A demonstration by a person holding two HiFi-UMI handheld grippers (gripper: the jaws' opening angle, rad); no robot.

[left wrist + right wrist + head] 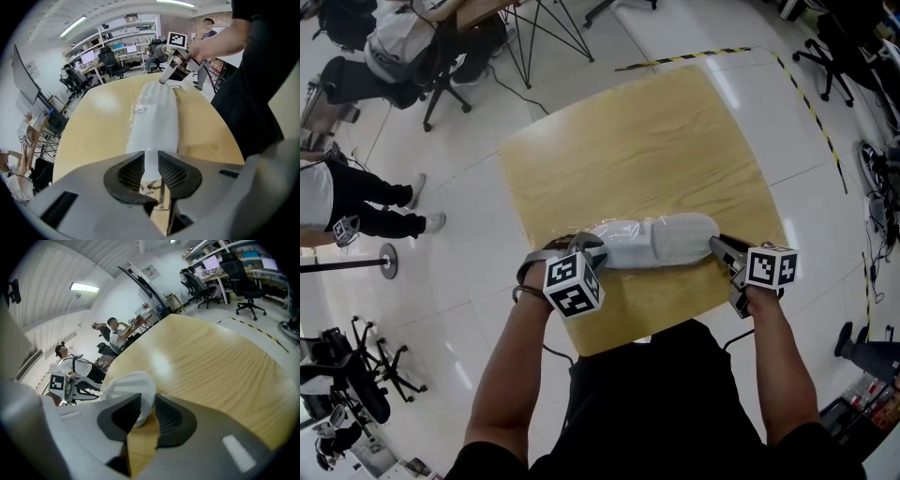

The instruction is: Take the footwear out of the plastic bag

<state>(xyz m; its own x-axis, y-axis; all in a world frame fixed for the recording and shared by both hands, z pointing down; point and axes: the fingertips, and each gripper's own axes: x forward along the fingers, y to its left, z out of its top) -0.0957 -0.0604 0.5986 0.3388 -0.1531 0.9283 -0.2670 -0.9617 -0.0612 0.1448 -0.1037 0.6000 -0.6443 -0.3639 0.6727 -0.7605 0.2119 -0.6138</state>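
Observation:
A white slipper (680,238) lies across the wooden table (647,141) near its front edge, its left part wrapped in a clear plastic bag (614,248). My left gripper (584,247) is at the bag's left end, and in the left gripper view the white bagged end (154,126) fills the gap between the pads of the left gripper (151,166). My right gripper (719,247) is shut on the slipper's bare right end. In the right gripper view the slipper's ribbed rim (133,387) is pinched in my right gripper (147,416).
The slipper lies close to the table's front edge, right in front of the person's torso. People sit on office chairs (441,70) at the back left. Yellow-black tape (811,108) marks the floor to the right. A post base (388,261) stands at the left.

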